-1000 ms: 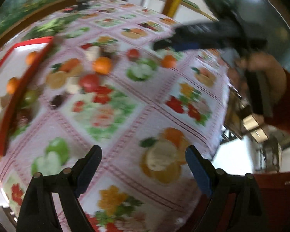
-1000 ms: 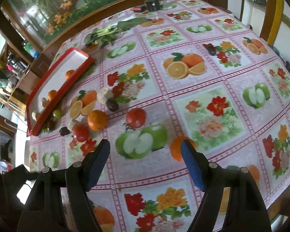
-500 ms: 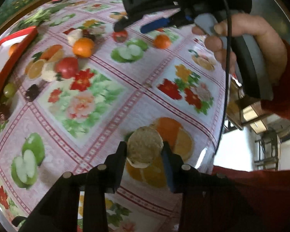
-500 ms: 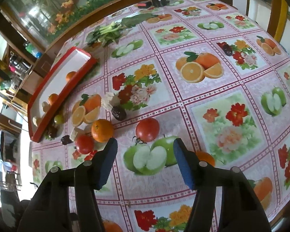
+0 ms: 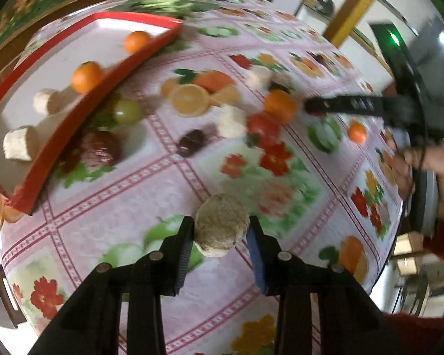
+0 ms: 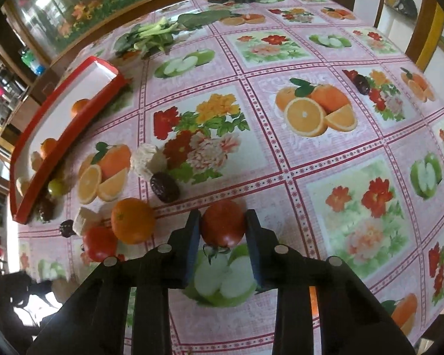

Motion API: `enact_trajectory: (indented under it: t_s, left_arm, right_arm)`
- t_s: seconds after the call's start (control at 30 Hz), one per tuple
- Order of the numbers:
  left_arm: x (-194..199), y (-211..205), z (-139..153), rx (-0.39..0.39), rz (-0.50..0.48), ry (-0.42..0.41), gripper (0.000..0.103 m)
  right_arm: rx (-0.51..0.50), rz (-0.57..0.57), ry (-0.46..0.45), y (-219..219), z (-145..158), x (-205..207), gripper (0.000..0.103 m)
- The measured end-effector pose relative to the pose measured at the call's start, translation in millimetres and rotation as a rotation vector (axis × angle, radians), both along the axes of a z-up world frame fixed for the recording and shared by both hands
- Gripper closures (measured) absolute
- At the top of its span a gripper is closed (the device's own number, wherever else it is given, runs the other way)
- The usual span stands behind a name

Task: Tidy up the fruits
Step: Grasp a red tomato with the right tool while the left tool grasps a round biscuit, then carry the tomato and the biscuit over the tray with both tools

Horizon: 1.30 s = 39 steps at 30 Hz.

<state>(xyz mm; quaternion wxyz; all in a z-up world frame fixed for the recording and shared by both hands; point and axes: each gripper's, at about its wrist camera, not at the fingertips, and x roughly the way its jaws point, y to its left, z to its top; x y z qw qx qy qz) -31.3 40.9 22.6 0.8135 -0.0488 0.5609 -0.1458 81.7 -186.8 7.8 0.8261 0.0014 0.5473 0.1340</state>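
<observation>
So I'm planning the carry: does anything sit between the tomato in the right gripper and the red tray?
Yes. The right gripper is shut on the tomato, and loose fruit lies toward the red tray: an orange, a second tomato, a dark date and a green fruit against its rim. Lifting over them looks safest.

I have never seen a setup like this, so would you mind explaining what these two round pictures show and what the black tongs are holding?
A person holds a two-finger gripper in each hand, each carrying a fisheye camera looking along its fingers.

In the left wrist view, the left gripper is clamped on a round beige fruit. In the right wrist view, the right gripper, whose jaws have just been closing, grips a tomato.

On the fruit-print tablecloth lie an orange, another tomato, dates and a red tray already holding some fruit.
</observation>
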Motion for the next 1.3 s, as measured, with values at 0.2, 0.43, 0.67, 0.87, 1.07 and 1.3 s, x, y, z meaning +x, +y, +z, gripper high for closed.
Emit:
enact_trajectory:
  t_s: [0.2,0.43,0.67,0.87,1.07,1.3]
  left_arm:
    - [11.2,9.1,-3.8,-0.005,0.049,-0.005,0.064]
    - [22.1,8.5,-4.8,-0.022,0.079,0.005,0.064]
    - [23.2,5.6,-1.0,-0.010,0.078,-0.004,0.064]
    - [24.9,6.8,8.5,-0.015,0.085,-0.028,0.064]
    - [29.3,8.0,19.1,0.011,0.096,-0.051,0.064]
    - [34.1,12.2,33.3,0.044,0.107,-0.085,0.064]
  right_arm:
    - [0.017,-0.004,0.010,0.1,-0.4,2.3,0.073]
    - [-0.009,0.015,0.004,4.8,-0.9,2.9,0.071]
    - [-0.015,0.002,-0.021,3.7,1.8,1.4,0.074]
    - [0.016,0.005,-0.043,6.7,15.2,1.1,0.074]
    - [0.044,0.024,-0.071,15.8,31.7,2.3,0.074]
    - [0.060,0.052,-0.088,29.2,42.6,3.6,0.074]
